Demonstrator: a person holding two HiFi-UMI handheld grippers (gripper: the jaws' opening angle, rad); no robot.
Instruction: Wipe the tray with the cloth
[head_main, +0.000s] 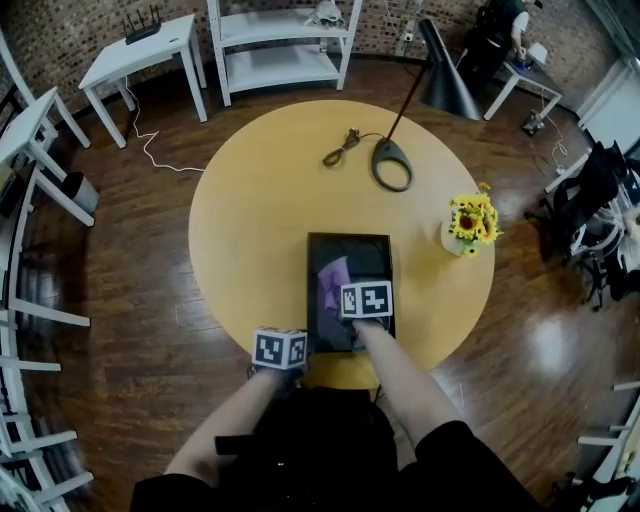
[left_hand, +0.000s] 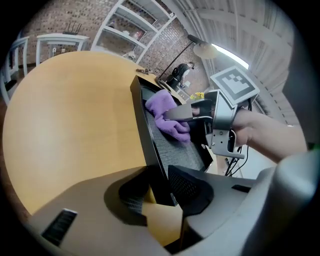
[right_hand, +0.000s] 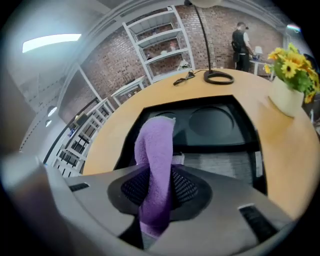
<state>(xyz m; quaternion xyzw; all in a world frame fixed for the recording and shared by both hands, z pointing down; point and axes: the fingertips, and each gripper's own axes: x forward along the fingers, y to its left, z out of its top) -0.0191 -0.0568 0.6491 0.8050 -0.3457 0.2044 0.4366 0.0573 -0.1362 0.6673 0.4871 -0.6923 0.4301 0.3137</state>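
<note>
Near the worktop (head_main: 260, 200) edge, your left tool (left_hand: 157, 194) clamps the tray (left_hand: 141, 112) rim to steady it while your right tool (right_hand: 157, 192) pinches the purple cloth (right_hand: 155, 150) for wiping.

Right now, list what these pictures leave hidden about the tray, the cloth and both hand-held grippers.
1. Head view: the left hand-held gripper and the right hand-held gripper hide their own jaws from above.
2. Head view: dirt on the tray is too small and dark to tell.
3. Right gripper view: the cloth and that hand-held gripper's body hide the tray's near floor.
4. Left gripper view: the cloth hides part of the tray's floor.
</note>
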